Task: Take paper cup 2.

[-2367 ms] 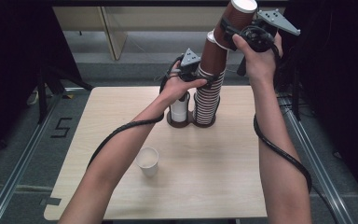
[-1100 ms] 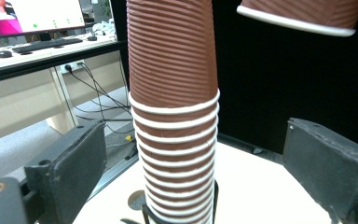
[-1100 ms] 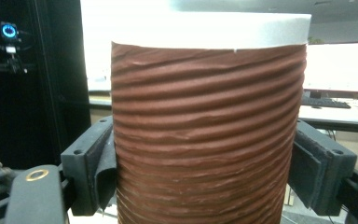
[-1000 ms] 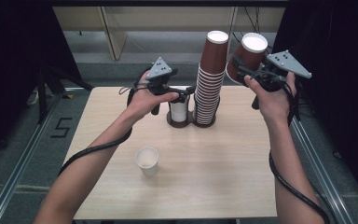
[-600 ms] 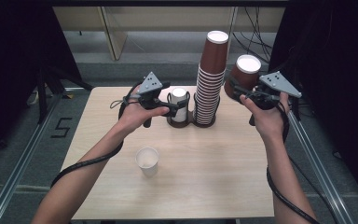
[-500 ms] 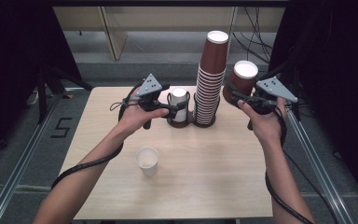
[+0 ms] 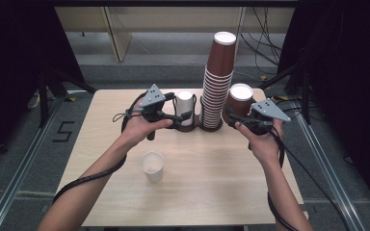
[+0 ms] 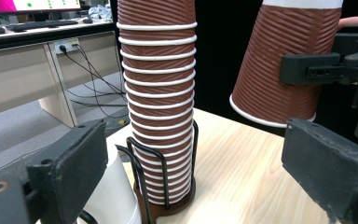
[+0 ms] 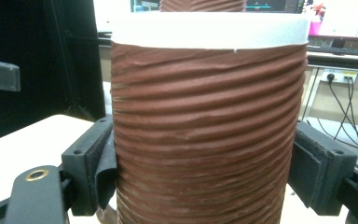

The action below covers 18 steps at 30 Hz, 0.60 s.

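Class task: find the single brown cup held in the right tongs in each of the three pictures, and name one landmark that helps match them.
High view: brown cup right of centre, beside the tall stack.
Left gripper view: upper right, upside down, clamped.
Right gripper view: centre, between the pads.
Shared landmark: tall stack of brown cups.

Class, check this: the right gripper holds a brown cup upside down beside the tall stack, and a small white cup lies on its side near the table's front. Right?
Not quite. The white cup stands upright, mouth up, as the high view shows. The right gripper does hold the brown cup inverted beside the stack.
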Each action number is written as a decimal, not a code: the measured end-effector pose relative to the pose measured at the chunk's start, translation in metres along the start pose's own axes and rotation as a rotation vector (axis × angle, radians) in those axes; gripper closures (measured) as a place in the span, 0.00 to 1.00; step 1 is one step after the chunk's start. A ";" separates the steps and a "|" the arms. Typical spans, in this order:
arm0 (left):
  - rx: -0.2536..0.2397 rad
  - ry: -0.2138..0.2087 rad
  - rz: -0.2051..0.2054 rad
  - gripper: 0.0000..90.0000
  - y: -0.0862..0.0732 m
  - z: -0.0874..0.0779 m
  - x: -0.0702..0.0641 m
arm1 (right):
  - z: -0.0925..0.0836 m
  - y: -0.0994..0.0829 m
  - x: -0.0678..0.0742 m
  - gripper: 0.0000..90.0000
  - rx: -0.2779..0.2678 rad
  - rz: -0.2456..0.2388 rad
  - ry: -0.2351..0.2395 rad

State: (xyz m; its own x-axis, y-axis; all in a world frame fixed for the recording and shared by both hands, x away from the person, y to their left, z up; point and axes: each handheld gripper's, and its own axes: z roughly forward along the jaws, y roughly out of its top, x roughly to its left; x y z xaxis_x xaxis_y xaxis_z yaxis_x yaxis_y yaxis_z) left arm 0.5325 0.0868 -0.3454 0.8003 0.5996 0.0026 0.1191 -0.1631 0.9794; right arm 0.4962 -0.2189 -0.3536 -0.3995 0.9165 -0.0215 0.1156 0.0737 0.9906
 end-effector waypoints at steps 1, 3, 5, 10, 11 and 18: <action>0.003 0.000 0.003 0.07 0.000 -0.001 -0.001 | 0.000 -0.001 0.001 0.22 0.000 0.013 0.005; -0.003 0.003 0.001 0.07 -0.001 -0.002 -0.002 | -0.001 -0.004 0.003 0.22 0.008 0.025 0.004; -0.002 0.002 -0.003 0.08 -0.003 -0.004 -0.004 | 0.000 -0.009 0.004 0.22 -0.004 0.021 0.013; 0.005 -0.001 -0.007 0.08 -0.011 -0.008 -0.006 | 0.001 -0.019 0.011 0.22 0.027 0.002 0.020; 0.004 -0.001 -0.013 0.08 -0.012 -0.008 -0.006 | 0.001 -0.020 0.013 0.22 0.029 -0.008 0.015; 0.027 0.006 -0.012 0.08 -0.017 -0.013 -0.002 | 0.007 -0.030 0.022 0.22 0.064 -0.166 0.001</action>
State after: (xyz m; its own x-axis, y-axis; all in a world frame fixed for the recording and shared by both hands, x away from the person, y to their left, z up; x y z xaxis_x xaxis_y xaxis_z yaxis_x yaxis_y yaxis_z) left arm 0.5214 0.0984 -0.3594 0.7954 0.6060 -0.0075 0.1443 -0.1774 0.9735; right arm 0.4903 -0.1982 -0.3849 -0.4187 0.8892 -0.1842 0.1059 0.2492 0.9626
